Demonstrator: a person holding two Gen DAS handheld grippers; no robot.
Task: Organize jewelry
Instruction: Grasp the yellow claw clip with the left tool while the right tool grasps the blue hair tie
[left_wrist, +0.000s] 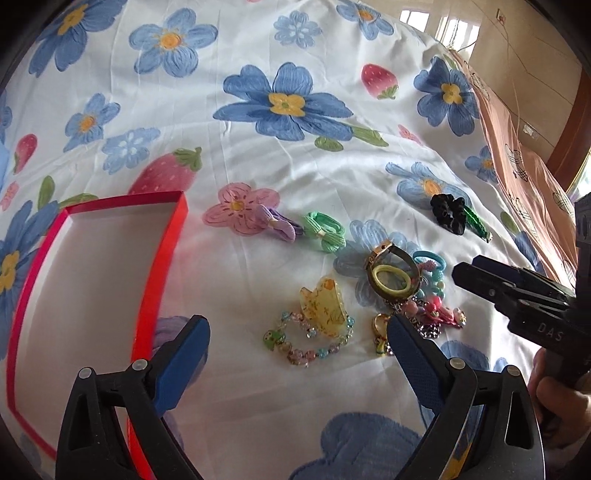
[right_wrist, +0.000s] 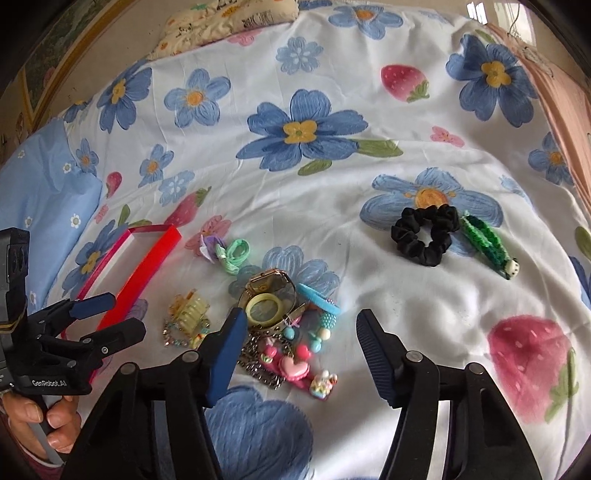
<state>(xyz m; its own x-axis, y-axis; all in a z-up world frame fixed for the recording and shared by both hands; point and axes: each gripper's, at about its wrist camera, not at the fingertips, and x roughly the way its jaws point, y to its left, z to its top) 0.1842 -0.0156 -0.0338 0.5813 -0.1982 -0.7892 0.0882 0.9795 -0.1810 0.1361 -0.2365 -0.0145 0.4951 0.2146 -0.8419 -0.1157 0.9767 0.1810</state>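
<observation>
A red-rimmed white box (left_wrist: 92, 280) lies open and bare on the floral sheet, at the left; it shows in the right wrist view (right_wrist: 155, 258) too. My left gripper (left_wrist: 297, 328) is open and empty, just short of a yellow claw clip (left_wrist: 325, 306) and a beaded bracelet (left_wrist: 306, 345). A watch with a pale ring (left_wrist: 391, 275) and a pile of colourful hair ties (right_wrist: 314, 332) lie to the right. My right gripper (right_wrist: 301, 321) is open and empty above that pile. A black scrunchie (right_wrist: 424, 234) and a green braided piece (right_wrist: 487, 240) lie farther right.
A purple bow (left_wrist: 277, 223) and a mint bow tie (left_wrist: 325, 230) lie between box and pile. A blue pillow (right_wrist: 40, 192) is at the left and a pink blanket (left_wrist: 524, 162) along the right edge of the bed.
</observation>
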